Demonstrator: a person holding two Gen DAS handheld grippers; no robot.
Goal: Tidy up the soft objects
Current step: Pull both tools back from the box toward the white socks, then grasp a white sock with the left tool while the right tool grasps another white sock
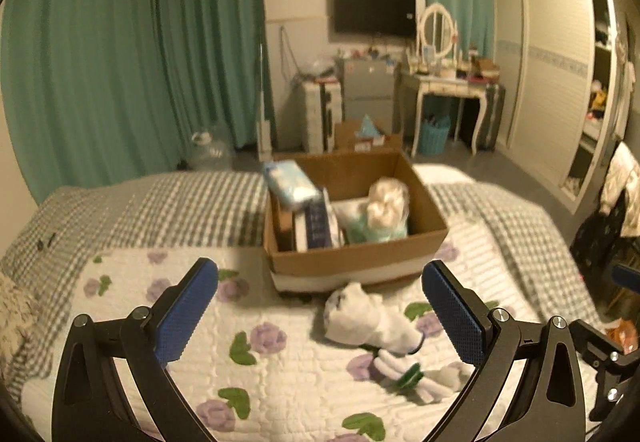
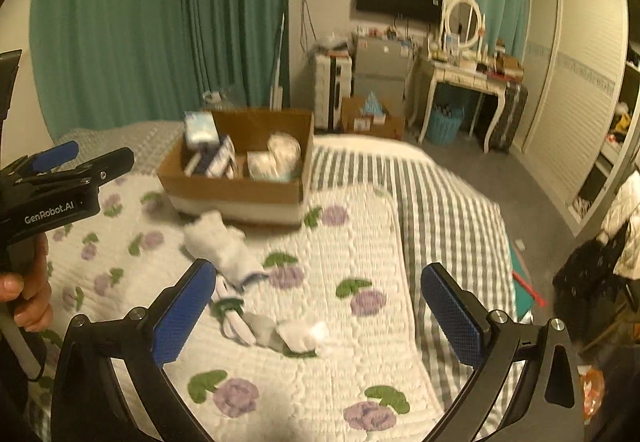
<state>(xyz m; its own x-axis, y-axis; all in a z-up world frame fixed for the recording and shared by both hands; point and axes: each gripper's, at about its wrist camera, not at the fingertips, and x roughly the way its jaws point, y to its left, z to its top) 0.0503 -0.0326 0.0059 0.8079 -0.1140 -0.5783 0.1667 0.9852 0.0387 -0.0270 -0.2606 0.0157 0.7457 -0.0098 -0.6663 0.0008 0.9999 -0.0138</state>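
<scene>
The left gripper (image 1: 320,316) has its blue-padded fingers (image 1: 188,316) spread wide and holds nothing; between them, on the floral quilt (image 1: 280,382), lies a white sock bundle (image 1: 368,318), with a second sock bundle with a green band (image 1: 416,378) just nearer. The right gripper (image 2: 316,316) is likewise spread and empty above the same quilt; beyond the socks sits a cardboard box (image 1: 356,262) holding soft packs, on the checked bedspread (image 1: 180,206).
</scene>
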